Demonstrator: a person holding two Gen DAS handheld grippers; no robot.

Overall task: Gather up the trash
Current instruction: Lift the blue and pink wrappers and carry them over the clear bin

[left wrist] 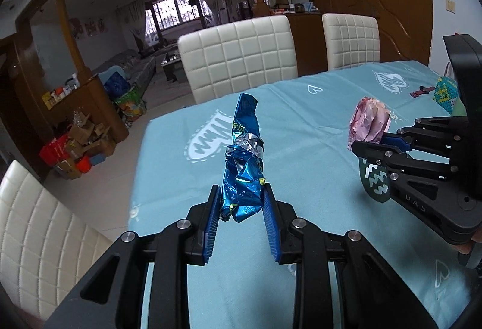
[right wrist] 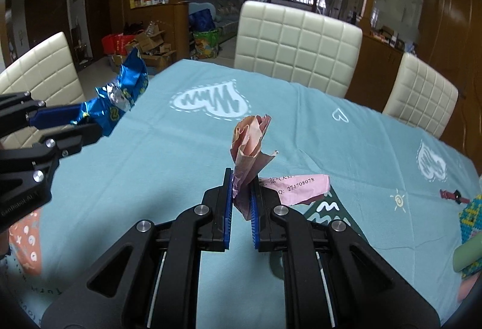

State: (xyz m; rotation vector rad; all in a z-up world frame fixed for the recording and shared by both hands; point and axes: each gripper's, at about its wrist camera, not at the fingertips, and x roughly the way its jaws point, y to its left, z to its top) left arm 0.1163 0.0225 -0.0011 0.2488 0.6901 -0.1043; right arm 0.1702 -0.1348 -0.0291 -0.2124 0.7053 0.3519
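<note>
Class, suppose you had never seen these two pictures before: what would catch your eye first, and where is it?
First, the crumpled blue foil wrapper, pinched upright in the left gripper above the light blue tablecloth. Next, the crumpled pink paper, clamped in the right gripper over the same cloth. Behind the table stand white quilted chairs.

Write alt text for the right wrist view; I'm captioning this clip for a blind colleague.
The right gripper is shut on a crumpled pink paper held above a light blue tablecloth. At left, the left gripper grips a crumpled blue foil wrapper; cream chairs stand behind the table.
</note>
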